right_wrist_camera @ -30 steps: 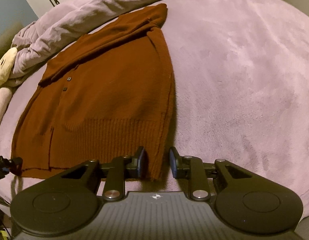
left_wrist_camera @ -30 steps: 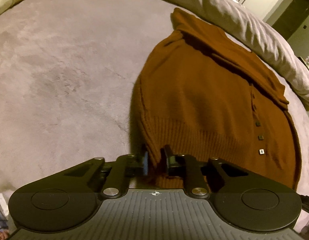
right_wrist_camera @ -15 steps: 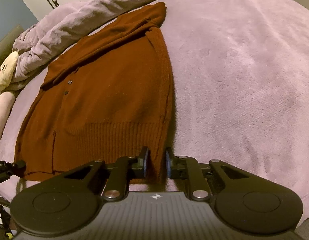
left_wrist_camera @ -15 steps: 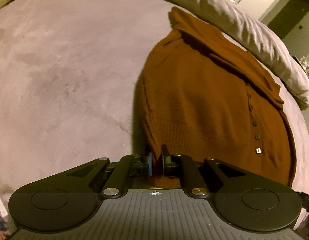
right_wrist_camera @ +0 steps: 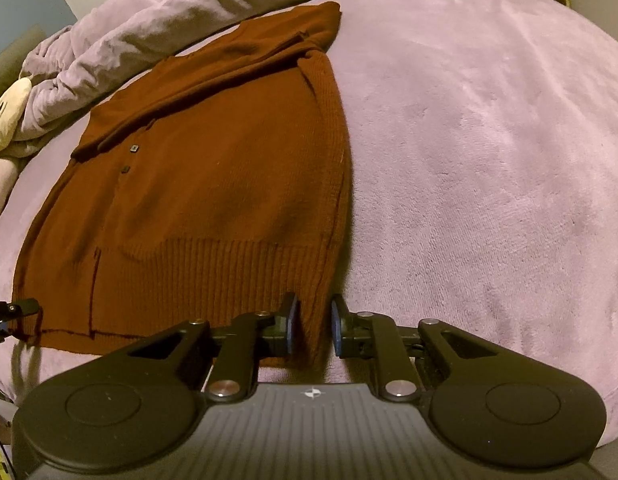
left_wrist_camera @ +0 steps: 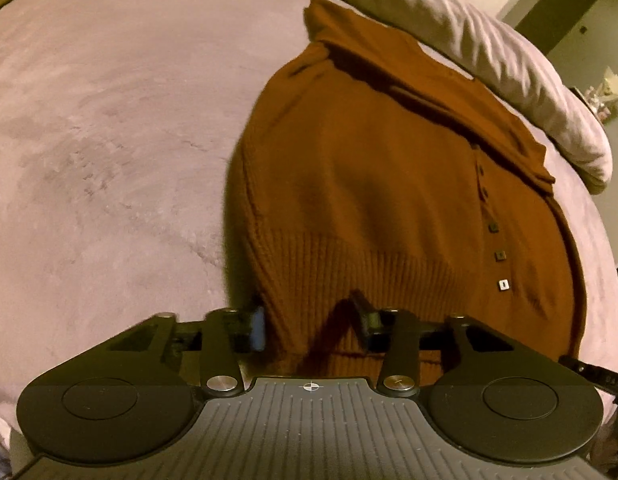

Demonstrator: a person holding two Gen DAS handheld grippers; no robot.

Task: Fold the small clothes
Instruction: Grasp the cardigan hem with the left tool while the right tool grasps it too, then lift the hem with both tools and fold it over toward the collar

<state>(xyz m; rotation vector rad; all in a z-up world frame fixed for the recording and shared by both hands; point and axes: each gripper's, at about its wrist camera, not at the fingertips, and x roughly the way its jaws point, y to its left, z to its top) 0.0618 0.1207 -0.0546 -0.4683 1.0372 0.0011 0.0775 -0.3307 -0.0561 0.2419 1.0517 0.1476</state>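
Cardigan, rust-brown knit with a row of small buttons, lies spread flat on the mauve plush bed, its sleeves folded across the top near the rumpled duvet. Both tools sit at the ribbed hem, one at each bottom corner. Left gripper has its fingers spread wide, the hem corner bunched up between them but not pinched. Right gripper shows a narrower gap, its fingers straddling the other hem corner with daylight on either side of the cloth, so nothing is held there either. My guess is that this is the start of the bottom-to-top fold: getting a hold on the hem. What comes next, I'd say, is for both pairs of fingers to close firmly on the rib, then lift together and carry the hem toward the collar, keeping it level so the knit doesn't skew.
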